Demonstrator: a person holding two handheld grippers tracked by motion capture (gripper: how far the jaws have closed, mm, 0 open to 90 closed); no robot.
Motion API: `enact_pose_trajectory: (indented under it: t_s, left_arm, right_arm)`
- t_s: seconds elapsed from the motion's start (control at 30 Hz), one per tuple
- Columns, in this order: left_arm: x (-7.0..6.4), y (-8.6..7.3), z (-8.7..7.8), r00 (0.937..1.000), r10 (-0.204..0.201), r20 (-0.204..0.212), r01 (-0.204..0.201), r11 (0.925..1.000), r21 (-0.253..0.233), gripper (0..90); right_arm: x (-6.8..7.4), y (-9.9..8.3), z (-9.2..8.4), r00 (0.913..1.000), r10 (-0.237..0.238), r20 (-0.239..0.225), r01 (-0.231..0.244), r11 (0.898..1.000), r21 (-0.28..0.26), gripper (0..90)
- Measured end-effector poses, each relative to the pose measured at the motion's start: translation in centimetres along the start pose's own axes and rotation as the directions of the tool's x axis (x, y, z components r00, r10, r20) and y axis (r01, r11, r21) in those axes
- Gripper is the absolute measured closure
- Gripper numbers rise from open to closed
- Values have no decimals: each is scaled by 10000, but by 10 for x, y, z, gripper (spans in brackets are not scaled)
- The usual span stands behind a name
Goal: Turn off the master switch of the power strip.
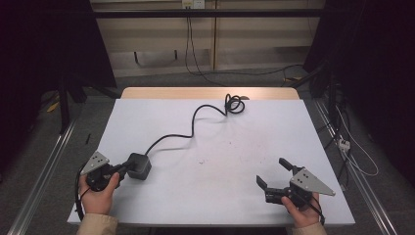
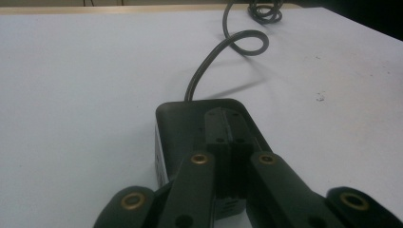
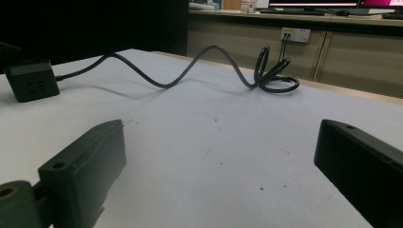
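Power cube [image 1: 139,165] with its cord [image 1: 193,128] sits on the white counter [image 1: 235,196]; left tool [image 1: 123,169] clenched, jaws resting on top of it, right tool [image 1: 274,174] spread wide, empty.

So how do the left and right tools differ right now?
The left tool is shut, its jaws together over the black socket cube; the right tool is open with nothing between its jaws. The left touches the cube; the right sits apart over bare table. Both are hand-held.

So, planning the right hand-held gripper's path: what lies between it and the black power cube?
Only bare white table between the right hand-held gripper and power cube, per the high view.
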State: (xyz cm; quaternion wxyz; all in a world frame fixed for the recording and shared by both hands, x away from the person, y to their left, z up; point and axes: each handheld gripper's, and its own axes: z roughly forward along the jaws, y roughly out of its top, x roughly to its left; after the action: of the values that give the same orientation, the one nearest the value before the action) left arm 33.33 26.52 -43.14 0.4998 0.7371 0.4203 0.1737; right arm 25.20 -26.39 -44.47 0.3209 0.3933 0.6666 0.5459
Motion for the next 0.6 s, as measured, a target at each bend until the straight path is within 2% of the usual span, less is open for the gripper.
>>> enact_pose_trajectory:
  t_s: [0.33,0.6]
  left_arm:
    - [0,0,0,10000,37,-23,-37,10000,45,900]
    - [0,-1,0,10000,-39,13,39,9999,-116,900]
  right_arm:
    - [0,0,0,10000,13,-7,-13,10000,-11,29]
    - [-1,0,0,10000,-33,-11,33,10000,4,29]
